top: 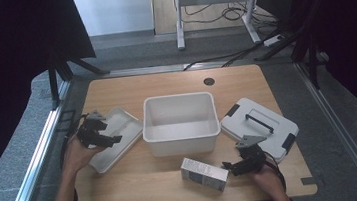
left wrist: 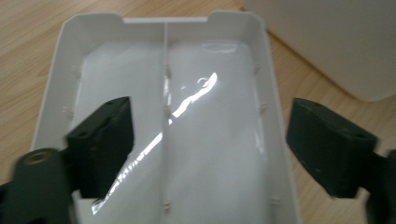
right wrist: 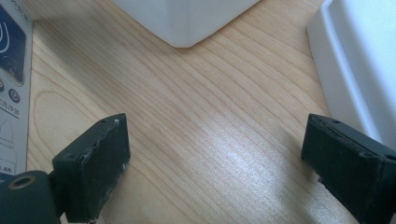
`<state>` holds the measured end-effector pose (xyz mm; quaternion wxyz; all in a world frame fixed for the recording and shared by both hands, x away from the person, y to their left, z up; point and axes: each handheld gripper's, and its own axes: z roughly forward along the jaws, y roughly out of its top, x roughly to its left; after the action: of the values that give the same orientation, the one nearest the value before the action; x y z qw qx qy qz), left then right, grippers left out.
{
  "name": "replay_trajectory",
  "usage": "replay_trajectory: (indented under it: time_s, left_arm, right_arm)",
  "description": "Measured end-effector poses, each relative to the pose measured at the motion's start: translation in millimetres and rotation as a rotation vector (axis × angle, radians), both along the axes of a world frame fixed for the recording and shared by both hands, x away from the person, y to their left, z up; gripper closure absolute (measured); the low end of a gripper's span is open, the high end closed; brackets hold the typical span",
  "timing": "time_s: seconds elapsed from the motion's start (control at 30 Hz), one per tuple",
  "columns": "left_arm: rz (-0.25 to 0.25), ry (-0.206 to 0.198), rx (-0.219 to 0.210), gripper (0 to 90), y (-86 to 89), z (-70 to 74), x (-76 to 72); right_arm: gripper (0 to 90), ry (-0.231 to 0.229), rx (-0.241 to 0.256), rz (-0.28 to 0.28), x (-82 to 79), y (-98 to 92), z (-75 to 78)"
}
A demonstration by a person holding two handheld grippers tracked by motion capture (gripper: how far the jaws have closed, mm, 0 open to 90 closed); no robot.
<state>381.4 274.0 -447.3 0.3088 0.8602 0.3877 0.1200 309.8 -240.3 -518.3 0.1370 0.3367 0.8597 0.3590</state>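
L gripper [left wrist: 208, 140] is hovering w/ jaws wide, empty, straddling shallow tray [left wrist: 278, 140], long axis running along its view. R gripper [right wrist: 212, 163] likewise wide, empty; carton [top: 204, 173] lying just left of it.

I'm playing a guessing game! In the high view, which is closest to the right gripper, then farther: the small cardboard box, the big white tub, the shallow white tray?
1. Small cardboard box, just left of the right gripper.
2. Big white tub, table's middle.
3. Shallow white tray, far left.
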Motion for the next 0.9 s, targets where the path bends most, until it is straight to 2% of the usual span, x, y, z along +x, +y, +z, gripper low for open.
replay_trajectory:
  time_s: [0.03, 0.17, 0.2, 0.3, 0.33, 0.4, 0.57, 0.73, 0.9]
  left_arm:
    - [-0.002, -0.009, 0.0, 11.3, -3.2, 1.3, -3.4]
    - [-0.031, -0.044, -0.012, 0.0, -17.0, 6.3, -18.9]
    - [-0.046, -0.055, -0.01, 0.0, -23.6, 8.0, -26.2]
    - [-0.069, -0.06, -0.015, 0.0, -31.2, 8.3, -34.3]
    - [-0.09, -0.065, -0.022, 0.0, -38.2, 6.7, -42.2]
    - [-0.099, -0.067, -0.024, 0.0, -41.4, 5.0, -45.9]
    - [-0.125, -0.062, -0.038, 0.0, -55.6, -12.2, -60.4]
    - [-0.14, -0.061, -0.036, 0.0, -67.0, -31.3, -70.6]
    - [-0.151, -0.042, -0.023, 0.0, -76.0, -51.4, -76.8]
  right_arm:
    - [7.5, 0.0, 0.0, 0.0, 0.0, 0.0, 0.0]
    - [7.5, 0.0, 0.0, 0.0, 0.0, 0.0, 0.0]
    - [7.5, 0.0, 0.0, 0.0, 0.0, 0.0, 0.0]
    - [7.5, -0.001, 0.0, 0.0, 0.0, 0.0, 0.0]
    - [7.5, 0.0, 0.0, 0.0, 0.0, 0.0, 0.0]
    - [7.5, -0.001, 0.0, 0.0, 0.0, 0.0, 0.0]
    - [7.5, 0.0, 0.0, 0.0, 0.0, 0.0, 0.0]
    - [7.5, 0.001, 0.0, 0.0, 0.0, 0.0, 0.0]
    - [7.4, 0.001, 0.0, 0.0, 0.0, 0.0, 0.0]
